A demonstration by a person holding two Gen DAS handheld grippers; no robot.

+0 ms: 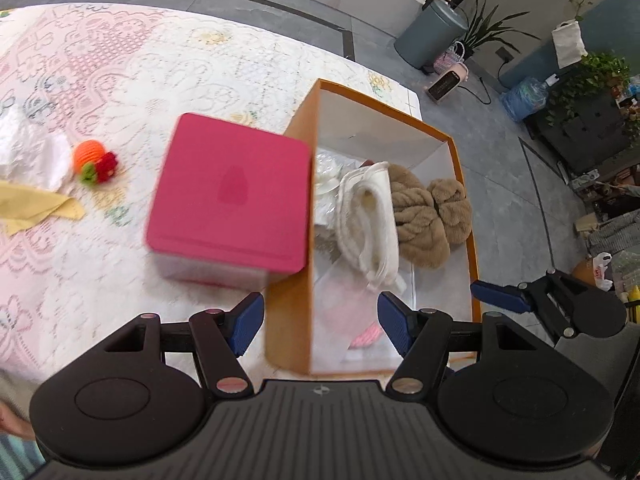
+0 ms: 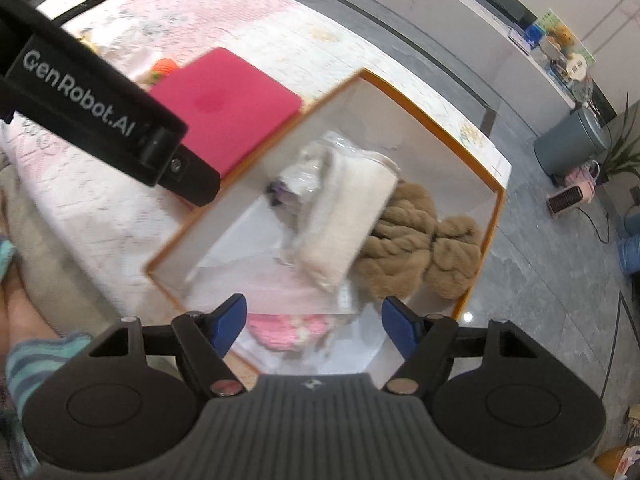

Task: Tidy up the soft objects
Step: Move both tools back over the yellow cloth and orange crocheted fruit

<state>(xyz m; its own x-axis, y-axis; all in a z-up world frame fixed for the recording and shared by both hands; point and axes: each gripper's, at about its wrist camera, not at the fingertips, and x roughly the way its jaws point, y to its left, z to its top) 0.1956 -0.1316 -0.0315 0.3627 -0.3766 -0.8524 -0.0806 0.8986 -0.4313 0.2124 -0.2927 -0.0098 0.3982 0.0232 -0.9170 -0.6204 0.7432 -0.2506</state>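
Hovering: both grippers hung above an orange-sided box (image 1: 292, 240) at the edge of a lace-covered table (image 1: 120, 80).
Box: its lid was off, its walls white inside, and it stood just beside a pink-lidded container (image 1: 230, 196) that was closed, its contents unseen.
Box contents: a folded cream cloth (image 1: 370, 216) lay across the middle, touching a tan plush bundle (image 1: 420, 220) and a second tan plush piece (image 1: 452, 210) at the far side; a clear plastic-wrapped item (image 2: 308, 172) sat behind the cloth, and a pink knitted piece (image 2: 288, 330) lay at the near end under thin white paper (image 2: 280, 288).
Left gripper (image 1: 320, 322): its blue-padded jaws stood wide apart over the box's near wall, gripping nothing.
Right gripper (image 2: 314, 326): its jaws stood wide apart above the pink knitted piece, nothing between them.
Still on the table: an orange and red crocheted toy (image 1: 96, 162), a white crumpled cloth (image 1: 28, 152) and a yellow cloth (image 1: 36, 206), all well apart from the box.
Person: a striped sleeve (image 2: 36, 364) showed at the lower left of the right wrist view.
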